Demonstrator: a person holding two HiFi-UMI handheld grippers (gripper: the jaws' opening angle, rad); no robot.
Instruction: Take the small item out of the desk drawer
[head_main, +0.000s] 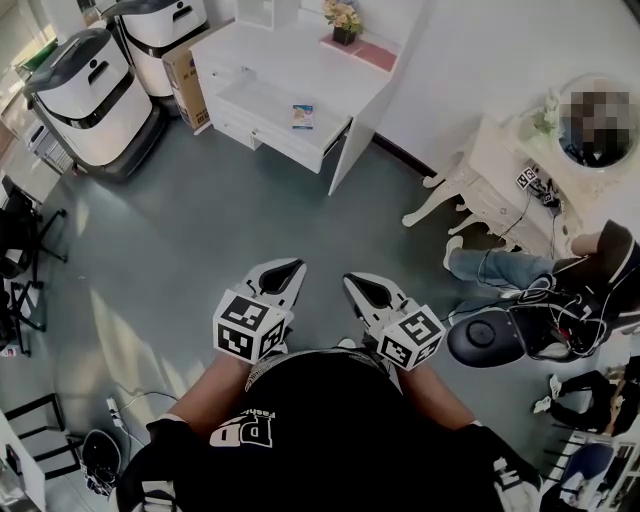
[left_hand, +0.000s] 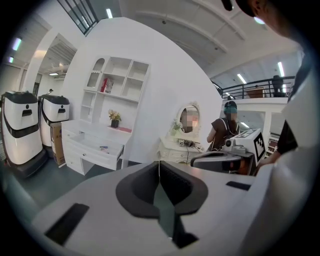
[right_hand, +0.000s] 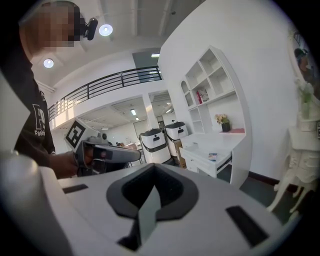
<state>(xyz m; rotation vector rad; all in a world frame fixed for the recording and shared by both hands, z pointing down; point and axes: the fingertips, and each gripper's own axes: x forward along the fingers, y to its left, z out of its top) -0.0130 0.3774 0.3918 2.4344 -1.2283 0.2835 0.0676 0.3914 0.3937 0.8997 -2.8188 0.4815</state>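
A white desk (head_main: 300, 60) with a shelf unit stands far ahead across the grey floor. On what looks like its pulled-out drawer (head_main: 262, 104) lies a small blue-and-orange item (head_main: 303, 116), also seen as the small item (left_hand: 103, 148) in the left gripper view and the small item (right_hand: 212, 156) in the right gripper view. My left gripper (head_main: 289, 269) and right gripper (head_main: 358, 286) are held side by side close to my body, far from the desk. The jaws of each meet with nothing between them, in the left gripper (left_hand: 159, 163) and in the right gripper (right_hand: 154, 166).
Two white-and-black machines (head_main: 92, 95) and a cardboard box (head_main: 185, 75) stand left of the desk. A white dressing table (head_main: 500, 185) with a mirror is at the right, with a seated person (head_main: 590, 275) and a black stool (head_main: 485, 338) beside it. Black frames (head_main: 20, 265) line the left edge.
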